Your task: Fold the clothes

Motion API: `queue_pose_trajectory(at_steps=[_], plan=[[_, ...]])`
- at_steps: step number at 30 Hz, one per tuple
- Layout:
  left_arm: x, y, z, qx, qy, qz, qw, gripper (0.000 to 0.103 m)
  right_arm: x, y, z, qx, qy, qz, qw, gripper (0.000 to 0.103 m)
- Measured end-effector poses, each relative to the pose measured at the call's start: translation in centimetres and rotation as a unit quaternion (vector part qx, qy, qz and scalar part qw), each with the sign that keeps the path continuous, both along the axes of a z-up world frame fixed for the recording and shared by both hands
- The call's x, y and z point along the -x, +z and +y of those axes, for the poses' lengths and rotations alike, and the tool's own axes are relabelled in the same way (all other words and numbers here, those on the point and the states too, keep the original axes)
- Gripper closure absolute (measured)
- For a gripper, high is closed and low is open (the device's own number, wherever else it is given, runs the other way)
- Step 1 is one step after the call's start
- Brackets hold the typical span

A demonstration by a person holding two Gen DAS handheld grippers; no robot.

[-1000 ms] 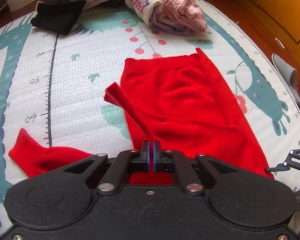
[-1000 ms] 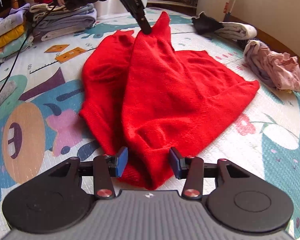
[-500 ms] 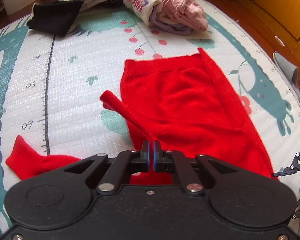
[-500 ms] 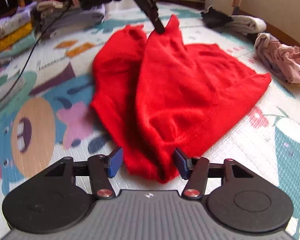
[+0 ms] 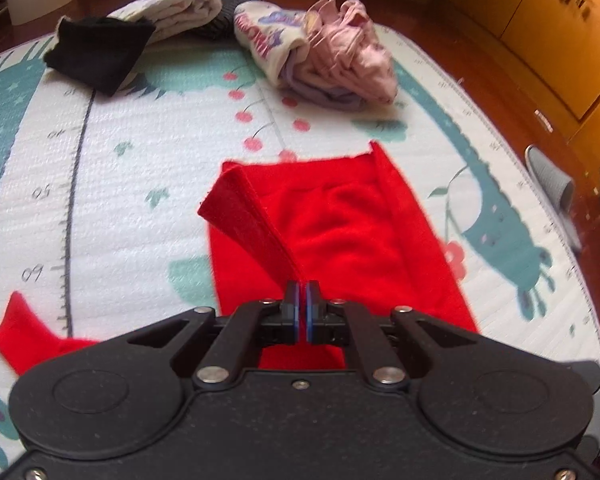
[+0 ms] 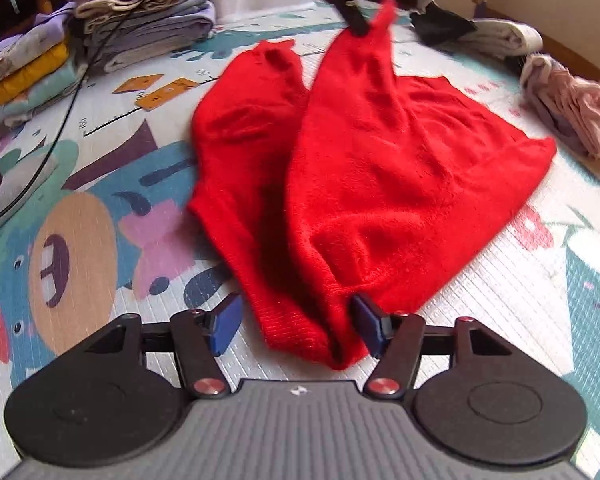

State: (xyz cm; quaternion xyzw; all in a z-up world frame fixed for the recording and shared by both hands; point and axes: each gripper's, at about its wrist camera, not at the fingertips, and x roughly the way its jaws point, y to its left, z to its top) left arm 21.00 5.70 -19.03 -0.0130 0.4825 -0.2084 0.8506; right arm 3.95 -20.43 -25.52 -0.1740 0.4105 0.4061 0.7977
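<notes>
Since the earlier frames, the left gripper [image 5: 301, 308] has drawn the pinched side edge of the red sweater [image 6: 380, 184] higher over its body, while the right gripper [image 6: 296, 322] has just been opening, its jaws now wide around the near hem without pressing it; the sweater lies on the printed play mat [image 5: 140, 184], one sleeve spread aside; folded stacks [image 6: 140, 32] wait beyond; judged so, only the first side fold is underway, sleeves and halving remain.
</notes>
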Motion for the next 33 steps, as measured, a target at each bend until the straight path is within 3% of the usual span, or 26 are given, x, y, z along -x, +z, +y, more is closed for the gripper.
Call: queue_pose_trajectory(at_steps=[11,33], plan=[[-2.3,1.4,-4.6,0.050,-0.008,-0.011,0.9987,0.102,0.1,0.3,0.0,0.000,0.001,0.002,1.000,0.041],[-6.2,-2.0,-12.7,0.037,-0.003,-0.022,0.9991,0.102,0.2,0.3,-1.3,-0.023,-0.003,0.011,1.000,0.040]])
